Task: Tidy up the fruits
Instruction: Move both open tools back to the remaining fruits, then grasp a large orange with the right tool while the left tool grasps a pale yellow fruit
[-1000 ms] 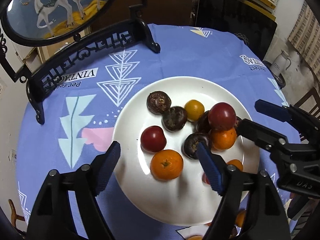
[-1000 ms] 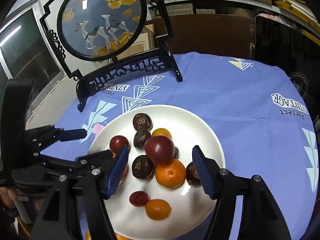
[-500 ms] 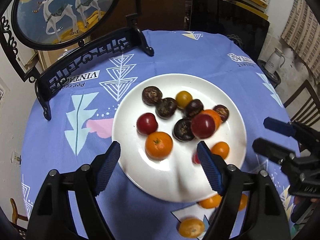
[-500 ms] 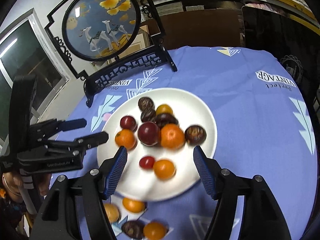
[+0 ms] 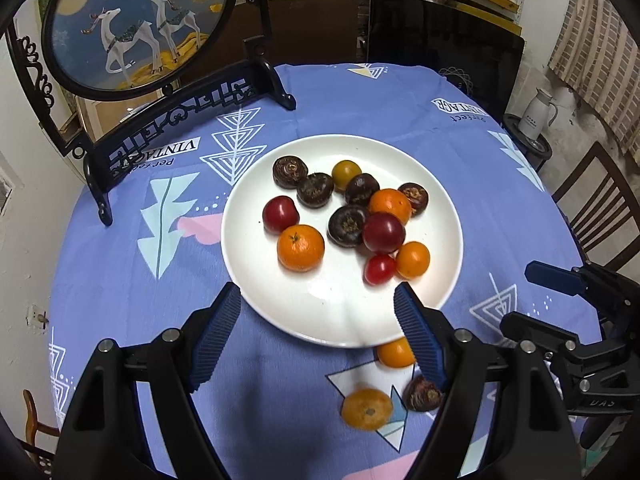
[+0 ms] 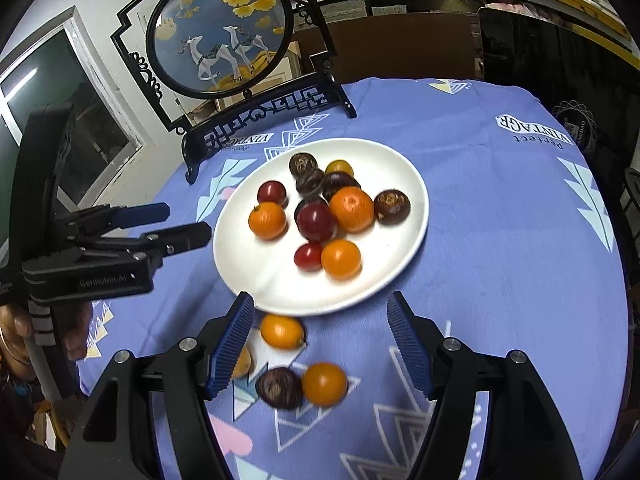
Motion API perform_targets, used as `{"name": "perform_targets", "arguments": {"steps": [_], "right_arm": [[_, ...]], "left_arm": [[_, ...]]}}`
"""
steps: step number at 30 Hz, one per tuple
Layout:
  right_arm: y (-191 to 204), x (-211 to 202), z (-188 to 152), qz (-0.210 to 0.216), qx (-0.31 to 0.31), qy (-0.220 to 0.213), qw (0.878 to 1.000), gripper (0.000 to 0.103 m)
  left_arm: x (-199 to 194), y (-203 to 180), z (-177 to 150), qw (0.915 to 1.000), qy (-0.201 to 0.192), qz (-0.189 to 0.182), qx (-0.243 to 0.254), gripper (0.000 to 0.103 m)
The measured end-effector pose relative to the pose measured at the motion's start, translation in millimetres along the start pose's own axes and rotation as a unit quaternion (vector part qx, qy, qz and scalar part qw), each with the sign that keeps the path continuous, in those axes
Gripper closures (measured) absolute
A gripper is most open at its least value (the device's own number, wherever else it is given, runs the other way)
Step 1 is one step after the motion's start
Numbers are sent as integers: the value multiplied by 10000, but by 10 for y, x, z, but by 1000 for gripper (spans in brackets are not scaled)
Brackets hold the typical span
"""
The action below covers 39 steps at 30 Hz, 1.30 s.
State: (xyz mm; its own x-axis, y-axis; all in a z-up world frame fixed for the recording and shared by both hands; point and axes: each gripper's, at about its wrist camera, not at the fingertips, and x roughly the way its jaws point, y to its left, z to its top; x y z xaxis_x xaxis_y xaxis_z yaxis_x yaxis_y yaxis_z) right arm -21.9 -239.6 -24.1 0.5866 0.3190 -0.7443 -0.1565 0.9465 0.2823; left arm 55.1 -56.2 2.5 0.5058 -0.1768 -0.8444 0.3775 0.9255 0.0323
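Observation:
A white plate (image 5: pixel 440 208) (image 6: pixel 400 168) on the blue tablecloth holds several fruits: oranges, red plums and dark brown round fruits. A red plum (image 5: pixel 383 232) (image 6: pixel 316 221) lies among them in the middle. Loose on the cloth in front of the plate lie two oranges (image 5: pixel 367 408) (image 6: pixel 282 331) and a dark fruit (image 5: pixel 423 393) (image 6: pixel 279 387). My left gripper (image 5: pixel 316 334) is open and empty above the plate's near rim. My right gripper (image 6: pixel 320 338) is open and empty above the loose fruits. Each gripper shows in the other's view, left (image 6: pixel 160 224) and right (image 5: pixel 536 300).
A black ornate stand with a round deer picture (image 5: pixel 136 24) (image 6: pixel 220 40) stands at the table's back left. A wooden chair (image 5: pixel 596 208) and a white kettle (image 5: pixel 536 114) are off the table's right side. A dark panel (image 5: pixel 444 36) is behind the table.
Both grippers have pulled back and up from the plate. The red plum has dropped from between the right fingers onto the fruit pile. Loose fruits on the cloth have come into view.

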Motion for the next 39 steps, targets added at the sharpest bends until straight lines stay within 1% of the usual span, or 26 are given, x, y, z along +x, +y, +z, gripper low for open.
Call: {"name": "perform_targets", "arguments": {"steps": [4,7,8,12,15,18,20,24,25,27,28,30,32,34,37,38,39], "right_arm": [[-28,-45,-157,-36,33,85,10000,33],[-24,-34,-309,-59,-22,246,9997,33],[-5,-12,-397,-136,-146,342,9992,33],[51,123,-673,-275,-506,733,9956,33],[63,246,-830,-435,-792,975,9911,33],[61,378,-854,-489,-1001,1090,9878,33],[81,473,-827,-538,-1215,1130,9847,33],[144,661,-740,-572,-1634,1211,9774,34],[151,688,-723,-576,-1713,1203,9761,39],[172,721,-695,-522,-1865,1179,9740,56],[181,717,-679,-450,-1899,1202,9734,67],[182,704,-639,-381,-1785,1312,9744,68],[150,630,-641,-251,-1610,1258,9786,68],[92,566,-654,-225,-1365,1243,9825,68],[4,449,-735,-205,-1083,1226,9863,68],[-27,413,-762,-191,-983,1223,9874,68],[-51,390,-782,-196,-910,1221,9881,68]], "left_arm": [[-77,-19,-64,10000,-40,15,22,26],[-94,10,-125,10000,-29,26,11,26],[-91,41,-181,10000,-3,32,-13,26],[-19,160,-417,9997,226,-24,-133,25],[63,249,-630,9983,479,-212,-265,25],[114,238,-824,9968,657,-384,-235,25],[133,166,-936,9962,738,-464,-53,25],[163,45,-1051,9948,828,-555,215,25],[180,27,-1061,9945,853,-563,243,25],[221,0,-1080,9937,909,-599,254,25],[245,-12,-1083,9934,939,-608,254,25],[284,-35,-1065,9931,956,-631,244,25],[332,-67,-1038,9928,963,-673,219,25],[387,-103,-1013,9923,963,-745,224,25],[501,-176,-1011,9922,995,-675,317,25],[531,-185,-1012,9923,1007,-641,333,30],[580,-199,-1015,9918,1050,-627,358,43]]}}
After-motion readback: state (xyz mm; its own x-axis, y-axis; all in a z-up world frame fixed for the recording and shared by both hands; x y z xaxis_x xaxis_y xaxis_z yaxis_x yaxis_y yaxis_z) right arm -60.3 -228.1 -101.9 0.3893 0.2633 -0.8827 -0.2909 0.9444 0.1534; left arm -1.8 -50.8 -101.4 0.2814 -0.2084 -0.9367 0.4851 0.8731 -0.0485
